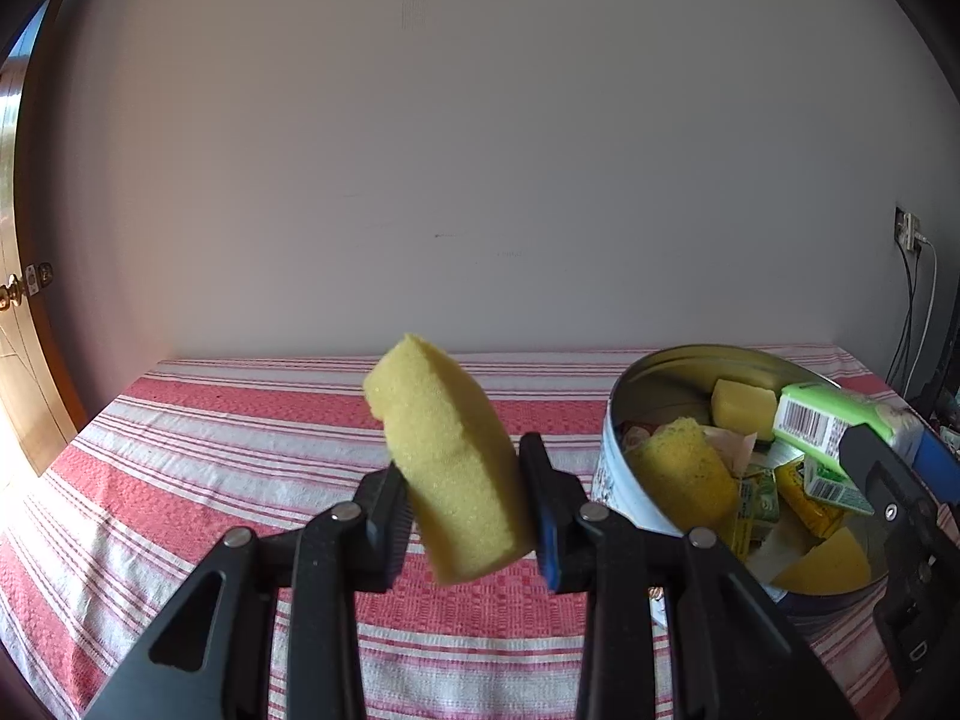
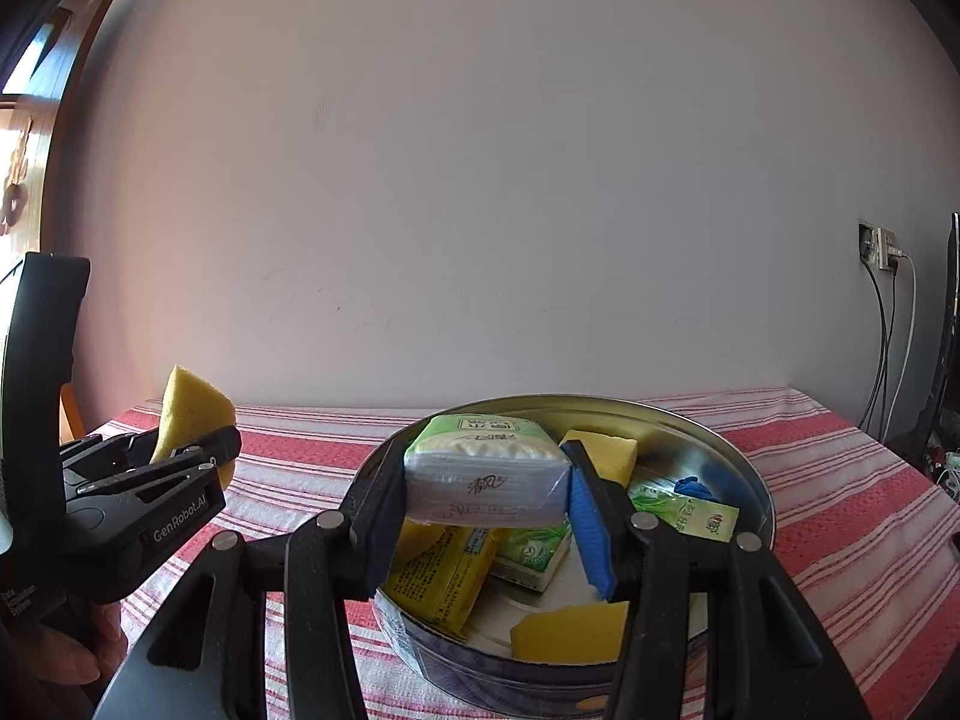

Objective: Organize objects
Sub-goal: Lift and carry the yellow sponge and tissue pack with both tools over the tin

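My left gripper is shut on a yellow sponge, held above the striped tablecloth to the left of the round metal tin. In the right wrist view the same sponge sticks up out of the left gripper at the left. My right gripper is shut on a green-and-white tissue pack, held over the tin. From the left wrist view that tissue pack hangs over the tin's right side. Inside the tin lie more yellow sponges and small tissue packets.
A red-and-white striped cloth covers the table, which ends at a plain wall. A wooden door with a brass handle stands at the left. A wall socket with cables is at the right. A person's hand holds the left gripper.
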Demonstrator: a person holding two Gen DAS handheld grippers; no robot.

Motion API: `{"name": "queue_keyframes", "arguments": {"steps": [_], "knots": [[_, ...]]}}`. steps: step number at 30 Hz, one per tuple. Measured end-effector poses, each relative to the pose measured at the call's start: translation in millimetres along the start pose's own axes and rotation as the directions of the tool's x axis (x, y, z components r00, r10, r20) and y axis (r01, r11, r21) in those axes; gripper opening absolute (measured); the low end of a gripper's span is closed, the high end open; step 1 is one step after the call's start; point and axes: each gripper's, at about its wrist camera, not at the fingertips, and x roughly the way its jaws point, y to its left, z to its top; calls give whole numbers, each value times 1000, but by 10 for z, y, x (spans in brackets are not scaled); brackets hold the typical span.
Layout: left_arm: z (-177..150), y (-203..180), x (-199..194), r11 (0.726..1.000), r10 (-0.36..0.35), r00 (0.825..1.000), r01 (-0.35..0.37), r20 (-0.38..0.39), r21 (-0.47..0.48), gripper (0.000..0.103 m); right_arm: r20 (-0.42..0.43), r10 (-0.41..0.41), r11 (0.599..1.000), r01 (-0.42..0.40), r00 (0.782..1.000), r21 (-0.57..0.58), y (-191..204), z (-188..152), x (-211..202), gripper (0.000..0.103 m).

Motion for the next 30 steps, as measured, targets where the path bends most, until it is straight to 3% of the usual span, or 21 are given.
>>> {"name": "queue_keyframes", "arguments": {"steps": [30], "knots": [[217,-784,-52,992,-106,994,103,32,73,32,31,-130,991,129,991,33,-508,17,-250,53]]}}
